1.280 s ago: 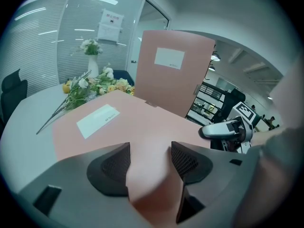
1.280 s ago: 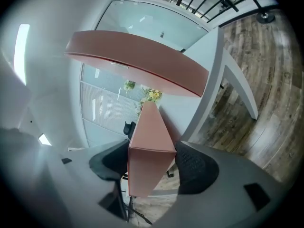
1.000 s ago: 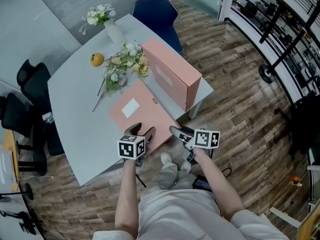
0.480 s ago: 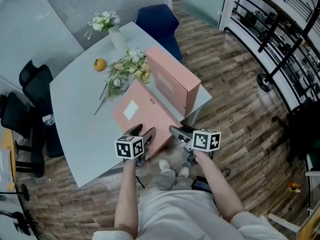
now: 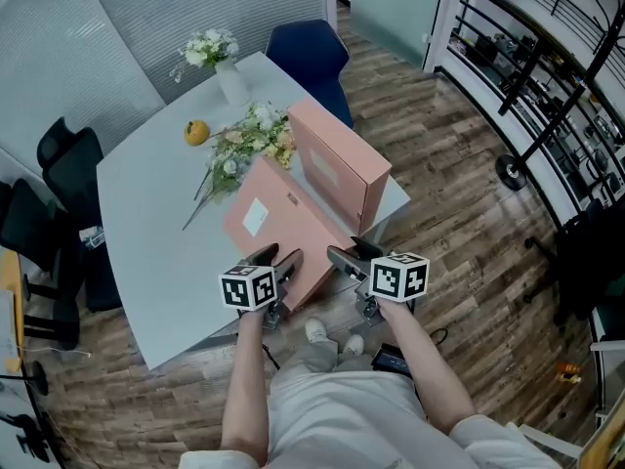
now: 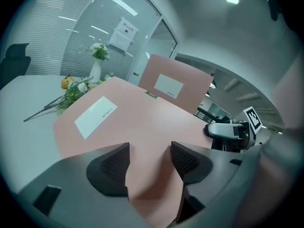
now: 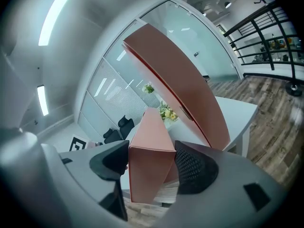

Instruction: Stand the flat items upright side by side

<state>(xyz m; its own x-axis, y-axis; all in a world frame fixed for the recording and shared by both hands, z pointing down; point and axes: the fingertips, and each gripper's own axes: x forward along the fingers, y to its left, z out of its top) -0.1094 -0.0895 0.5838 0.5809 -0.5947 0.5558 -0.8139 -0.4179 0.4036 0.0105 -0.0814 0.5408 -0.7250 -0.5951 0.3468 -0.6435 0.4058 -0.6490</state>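
Observation:
A flat pink box (image 5: 278, 223) with a white label (image 6: 96, 116) tilts up off the grey table (image 5: 146, 233), its near edge raised. My left gripper (image 5: 276, 262) is shut on its near left corner; in the left gripper view the pink face (image 6: 137, 122) runs down between the pads. My right gripper (image 5: 344, 258) is shut across the thickness of the near right edge (image 7: 149, 170), with both pads against it. A second pink box (image 5: 337, 164) stands upright on its long edge just behind, near the table's right edge, also in the right gripper view (image 7: 180, 84).
Loose flowers (image 5: 244, 145) lie left of the upright box. A white vase of flowers (image 5: 229, 76) and an orange (image 5: 196, 132) sit farther back. A blue chair (image 5: 308, 52) stands behind the table and black chairs (image 5: 59, 164) at its left. The person's legs are below the table's near corner.
Both grippers have risen with the near edge of the flat box, which now tilts more steeply toward the upright box. The right gripper has rolled.

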